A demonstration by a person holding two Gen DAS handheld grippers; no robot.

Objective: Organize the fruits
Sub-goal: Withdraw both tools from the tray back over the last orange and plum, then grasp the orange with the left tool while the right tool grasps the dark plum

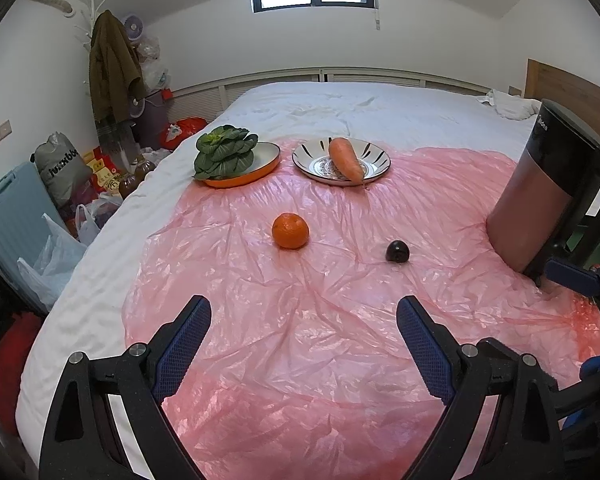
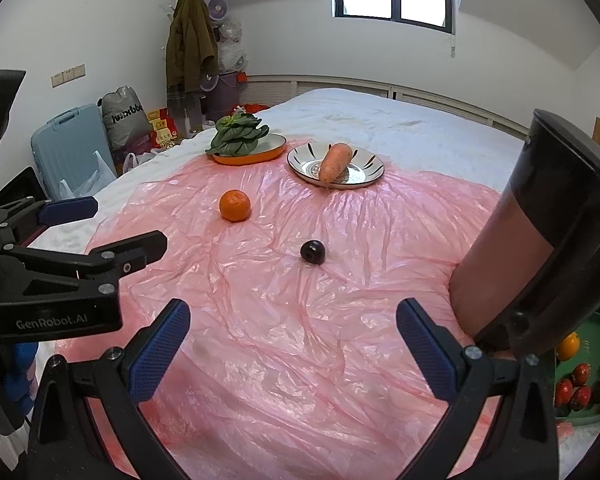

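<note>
An orange [image 1: 290, 231] [image 2: 235, 205] lies on the pink plastic sheet [image 1: 300, 320] [image 2: 300, 320], and a small dark plum [image 1: 398, 251] [image 2: 313, 252] sits to its right. Behind them a carrot [image 1: 345, 159] [image 2: 334, 162] rests on a striped white plate [image 1: 378, 156] [image 2: 370, 166], and leafy greens [image 1: 225, 151] [image 2: 238, 134] fill an orange-rimmed plate [image 1: 266, 156] [image 2: 274, 146]. My left gripper [image 1: 303, 320] [image 2: 130, 226] is open and empty, well short of the orange. My right gripper [image 2: 293, 326] is open and empty too, in front of the plum.
A tall brown and black appliance [image 1: 556, 188] [image 2: 540, 232] stands at the right edge of the sheet. A green tray of small fruits [image 2: 584, 376] lies at the lower right. The white bed [image 1: 380, 112] drops off at the left, where a blue suitcase [image 2: 66, 144] and bags stand.
</note>
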